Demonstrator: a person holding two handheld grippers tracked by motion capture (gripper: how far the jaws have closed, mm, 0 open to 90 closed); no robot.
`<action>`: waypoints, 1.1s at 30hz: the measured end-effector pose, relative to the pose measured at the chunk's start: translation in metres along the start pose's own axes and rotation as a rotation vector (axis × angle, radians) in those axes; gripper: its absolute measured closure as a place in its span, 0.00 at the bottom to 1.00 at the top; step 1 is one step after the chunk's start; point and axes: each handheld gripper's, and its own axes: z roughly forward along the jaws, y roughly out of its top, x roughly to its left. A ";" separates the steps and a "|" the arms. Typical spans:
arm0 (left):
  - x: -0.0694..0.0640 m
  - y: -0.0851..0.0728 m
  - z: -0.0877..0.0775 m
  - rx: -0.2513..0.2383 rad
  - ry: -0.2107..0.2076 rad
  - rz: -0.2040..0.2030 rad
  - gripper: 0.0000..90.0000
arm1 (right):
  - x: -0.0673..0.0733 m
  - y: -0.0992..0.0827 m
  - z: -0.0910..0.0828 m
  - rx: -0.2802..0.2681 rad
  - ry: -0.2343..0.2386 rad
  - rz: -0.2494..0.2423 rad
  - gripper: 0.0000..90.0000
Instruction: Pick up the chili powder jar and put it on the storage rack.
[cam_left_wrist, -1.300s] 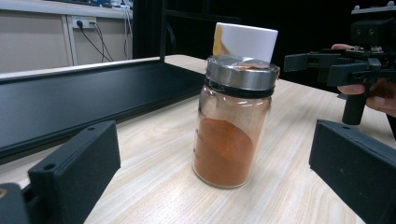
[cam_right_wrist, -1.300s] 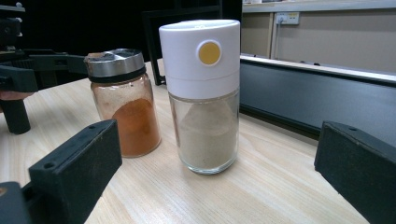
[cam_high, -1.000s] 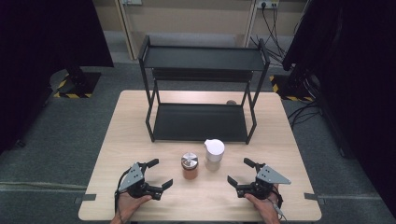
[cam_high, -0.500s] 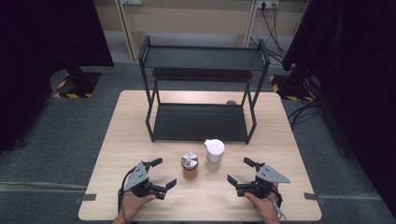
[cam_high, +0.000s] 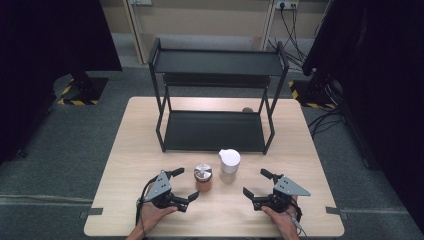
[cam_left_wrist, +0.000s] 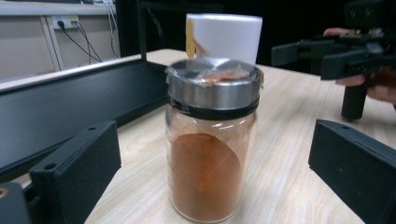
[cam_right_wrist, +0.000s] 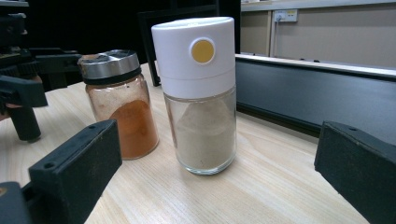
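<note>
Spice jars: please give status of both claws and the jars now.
Left claw open, facing orange spice jar. Right claw open, facing white-capped jar. Both jars upright on table, untouched. Nothing between.

No legible text, brand, number or label on either spice jar; only a plain yellow round dot (cam_right_wrist: 202, 51) on the white cap (cam_right_wrist: 193, 49), and yellow-black hazard striping (cam_high: 71, 102) on the floor stand bases.

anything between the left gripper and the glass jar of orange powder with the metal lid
Nothing: in the left gripper view, bare wooden table separates the open left gripper from the metal-lidded glass jar of orange powder.
</note>
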 end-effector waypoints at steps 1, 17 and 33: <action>0.000 0.000 0.000 0.000 0.000 0.000 0.02 | 0.000 0.000 0.000 0.000 0.000 0.000 0.01; 0.001 0.010 0.020 0.039 0.002 0.011 0.02 | -0.001 0.000 0.000 -0.002 0.005 0.006 0.01; 0.000 0.018 0.039 0.082 -0.002 0.019 0.07 | -0.001 -0.001 0.001 -0.003 0.009 0.011 0.01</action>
